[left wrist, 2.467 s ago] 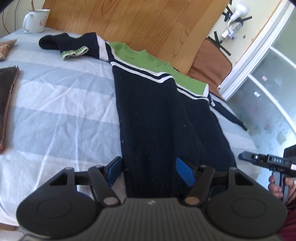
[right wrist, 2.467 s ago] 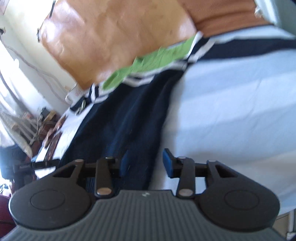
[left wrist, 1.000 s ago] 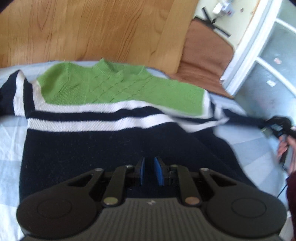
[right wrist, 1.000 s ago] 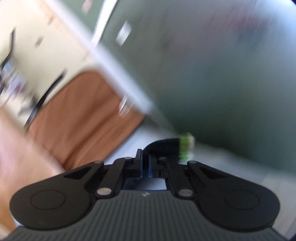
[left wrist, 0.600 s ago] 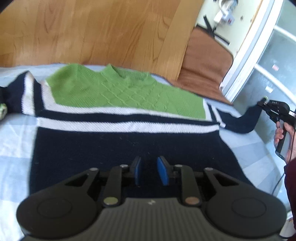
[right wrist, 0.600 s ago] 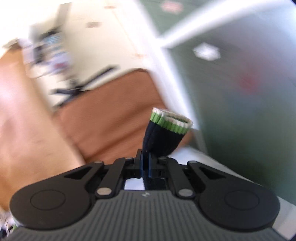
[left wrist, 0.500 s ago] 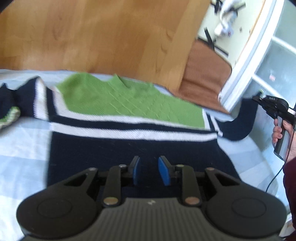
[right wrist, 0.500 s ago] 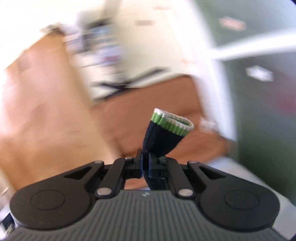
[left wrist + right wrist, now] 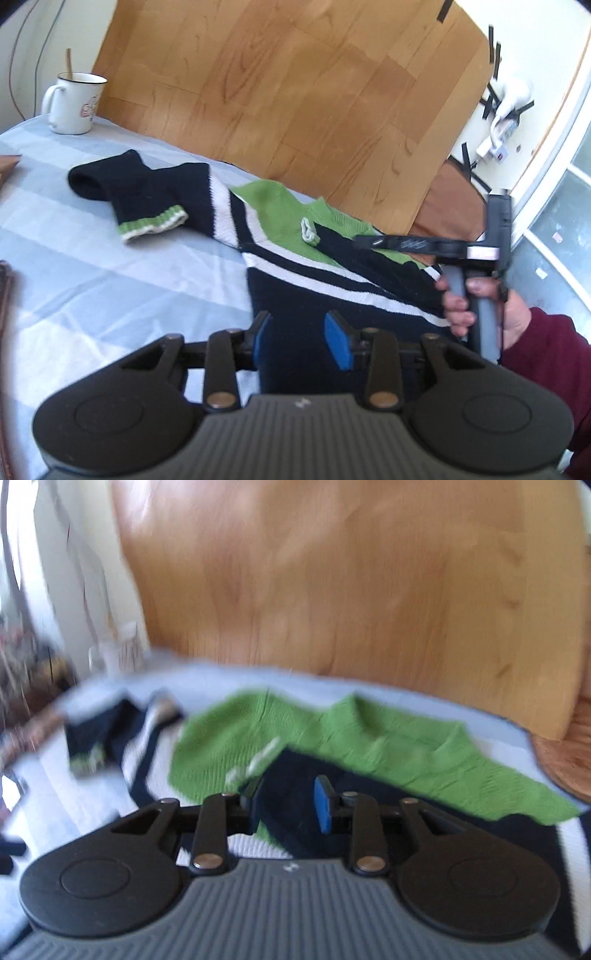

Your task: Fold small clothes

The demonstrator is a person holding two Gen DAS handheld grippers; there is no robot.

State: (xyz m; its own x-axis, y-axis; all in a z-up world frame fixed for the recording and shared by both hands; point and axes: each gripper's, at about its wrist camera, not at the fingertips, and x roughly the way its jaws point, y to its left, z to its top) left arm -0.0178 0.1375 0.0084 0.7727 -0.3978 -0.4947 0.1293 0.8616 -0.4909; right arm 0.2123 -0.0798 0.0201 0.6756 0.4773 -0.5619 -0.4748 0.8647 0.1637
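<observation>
A navy sweater (image 9: 295, 299) with a green yoke and white stripes lies flat on the pale blue striped cloth (image 9: 92, 266). One sleeve is bent back at the far left, its green cuff (image 9: 151, 227) pointing toward me. The other sleeve (image 9: 295, 775) lies across the green chest, its cuff (image 9: 308, 230) near the collar. My right gripper (image 9: 286, 801) hovers over that sleeve with its jaws opening; the pads stand off the fabric. From the left wrist view the right gripper (image 9: 360, 242) shows side-on, held by a hand (image 9: 476, 302). My left gripper (image 9: 299, 343) is opening above the navy body, gripping nothing.
A white mug (image 9: 75, 103) with a stick in it stands at the cloth's far left corner. A wooden board (image 9: 295, 92) rises behind the cloth. A brown object (image 9: 5, 314) lies at the left edge. A brown cushion (image 9: 454, 199) and glass doors are to the right.
The right gripper swung in from the right with the sleeve cuff, laid it over the green chest, and its jaws parted. The left gripper's jaws widened as it shifted left.
</observation>
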